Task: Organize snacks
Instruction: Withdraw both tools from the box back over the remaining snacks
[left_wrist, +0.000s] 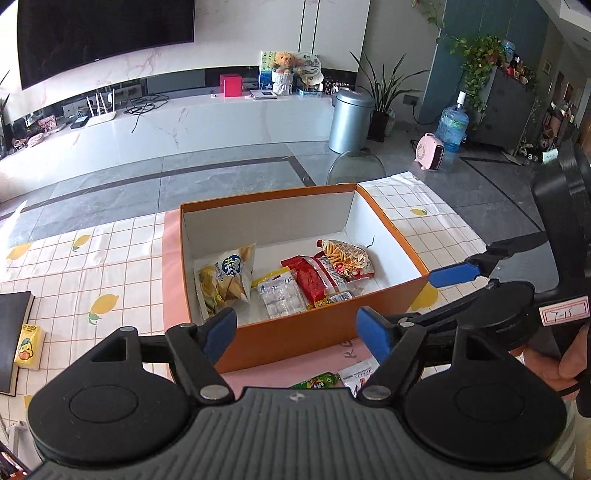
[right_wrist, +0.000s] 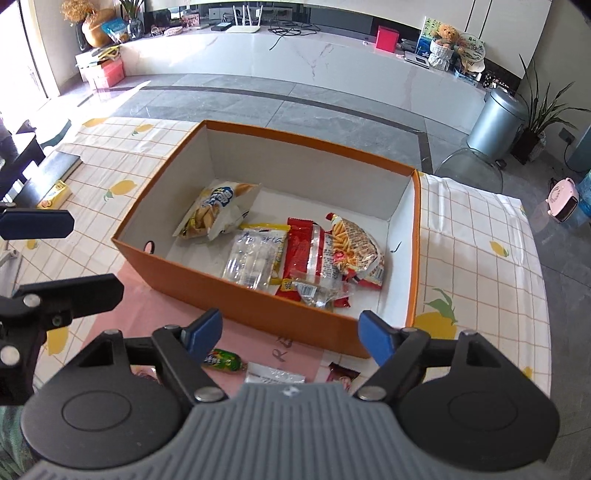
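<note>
Both of your grippers hung empty, fingers spread wide, near the front wall of the orange box (right_wrist: 280, 306). The green snack packet (right_wrist: 224, 360) lay on the table at the lower middle of the right wrist frame, just below and right of your right gripper's (right_wrist: 290, 334) left finger, long axis running left to right. Your right gripper looked nearer than your left gripper (left_wrist: 295, 328).

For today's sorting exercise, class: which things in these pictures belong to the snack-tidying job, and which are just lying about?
Belong to the job:
orange box
chip bag
clear candy pack
red packet
fries bag
green snack
white sachet
left claw, open
right claw, open

Lying about:
black book
yellow duck pack
</note>
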